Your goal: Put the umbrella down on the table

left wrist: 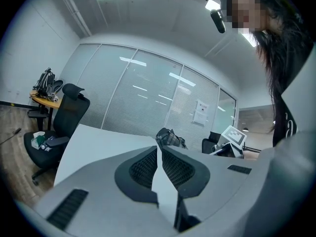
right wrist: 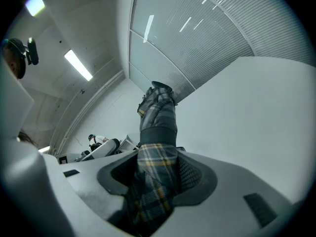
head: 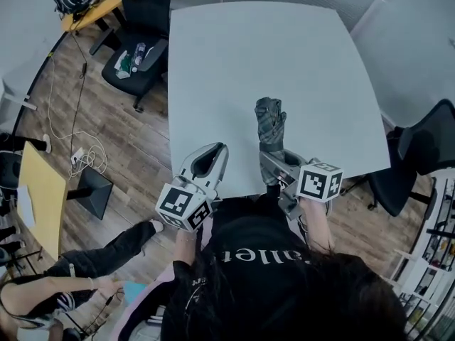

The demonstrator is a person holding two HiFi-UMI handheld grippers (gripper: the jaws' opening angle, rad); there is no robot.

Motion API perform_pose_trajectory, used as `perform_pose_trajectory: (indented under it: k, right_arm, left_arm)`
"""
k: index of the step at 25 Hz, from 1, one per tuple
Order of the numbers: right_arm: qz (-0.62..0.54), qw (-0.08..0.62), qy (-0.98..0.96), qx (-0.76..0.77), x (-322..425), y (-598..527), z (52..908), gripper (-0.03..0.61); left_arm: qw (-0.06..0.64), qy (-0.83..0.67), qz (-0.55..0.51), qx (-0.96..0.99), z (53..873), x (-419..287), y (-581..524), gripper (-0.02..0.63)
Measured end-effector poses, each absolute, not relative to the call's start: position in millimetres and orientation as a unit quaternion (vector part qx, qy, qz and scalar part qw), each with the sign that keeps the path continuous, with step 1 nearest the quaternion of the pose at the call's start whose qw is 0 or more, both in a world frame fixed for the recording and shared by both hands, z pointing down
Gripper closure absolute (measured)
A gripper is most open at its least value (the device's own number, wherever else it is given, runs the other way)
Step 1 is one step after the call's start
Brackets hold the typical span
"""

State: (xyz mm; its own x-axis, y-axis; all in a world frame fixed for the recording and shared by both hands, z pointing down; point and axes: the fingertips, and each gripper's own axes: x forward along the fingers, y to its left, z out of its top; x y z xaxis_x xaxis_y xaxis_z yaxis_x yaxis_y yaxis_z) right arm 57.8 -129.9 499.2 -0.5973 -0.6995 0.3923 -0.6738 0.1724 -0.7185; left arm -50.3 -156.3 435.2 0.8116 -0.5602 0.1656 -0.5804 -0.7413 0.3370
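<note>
The right claw (head: 274,165) is shut tight on a folded grey checked cloth umbrella (head: 270,123) with thin yellow lines and a dark strap around it. The umbrella sticks out from the claw over the big pale grey table (head: 249,55), close to the table's near edge and pointing toward its middle, and I cannot tell if its tip touches the top. The left claw (head: 210,160) is closed with nothing in it, just beside the right one at the same near edge.
</note>
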Motion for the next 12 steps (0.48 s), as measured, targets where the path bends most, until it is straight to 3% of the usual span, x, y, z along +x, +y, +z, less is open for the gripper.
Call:
perform_pose_trajectory:
  k: [12]
  right_arm:
    - [-0.429, -0.031, 0.790, -0.437, 95, -189, 479, 0.373]
  left_arm:
    - [0.198, -0.335, 0.015, 0.921, 432, -41, -167, 0.572]
